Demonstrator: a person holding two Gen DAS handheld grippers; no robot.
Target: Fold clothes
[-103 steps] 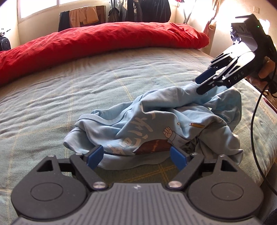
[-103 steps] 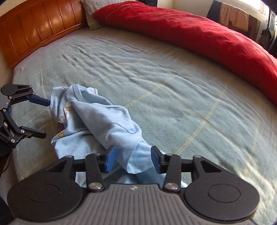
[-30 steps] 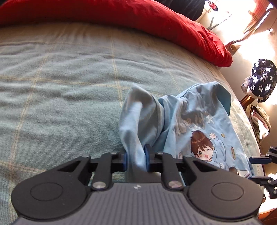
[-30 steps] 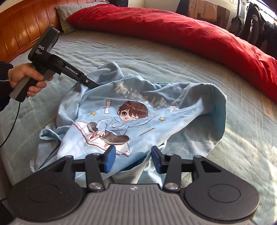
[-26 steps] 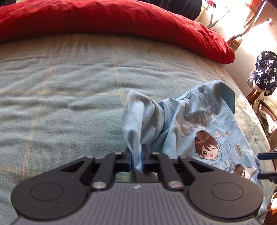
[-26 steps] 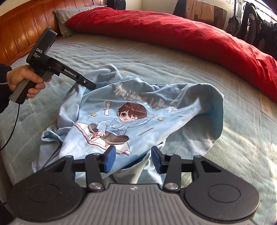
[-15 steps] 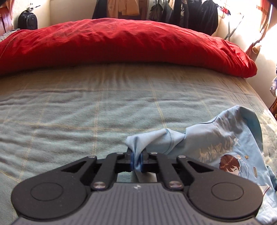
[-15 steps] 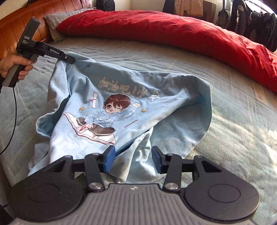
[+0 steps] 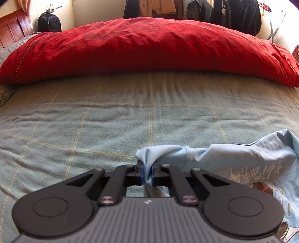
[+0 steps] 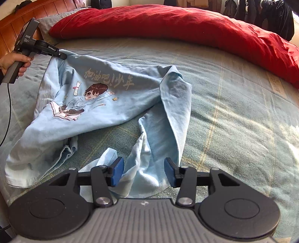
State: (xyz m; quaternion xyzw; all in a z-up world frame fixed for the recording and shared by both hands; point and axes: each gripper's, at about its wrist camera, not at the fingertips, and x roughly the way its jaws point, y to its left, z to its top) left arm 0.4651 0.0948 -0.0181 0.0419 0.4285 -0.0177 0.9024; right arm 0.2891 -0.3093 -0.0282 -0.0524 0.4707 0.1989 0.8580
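A light blue T-shirt (image 10: pixel 104 97) with a cartoon boy print lies spread and rumpled on the green checked bed (image 10: pixel 233 115). My left gripper (image 9: pixel 147 172) is shut on a bunched corner of the T-shirt (image 9: pixel 233 160), which stretches away to the right. In the right wrist view the left gripper (image 10: pixel 62 55) holds that corner lifted at the far left, with a hand (image 10: pixel 13 62) on its handle. My right gripper (image 10: pixel 143 172) stands open low over the shirt's near folds; cloth lies between its blue pads (image 10: pixel 116 171) without being pinched.
A long red duvet (image 9: pixel 149 46) lies across the far side of the bed. A wooden headboard (image 10: pixel 11 28) and a grey pillow (image 10: pixel 50 22) are at the left. Dark clothes (image 9: pixel 224 13) hang behind, and a black backpack (image 9: pixel 49 22) stands by the wall.
The left gripper has pulled its shirt corner up and away to the left, spreading the shirt wider. The right gripper has sunk closer to the shirt's near folds, still open.
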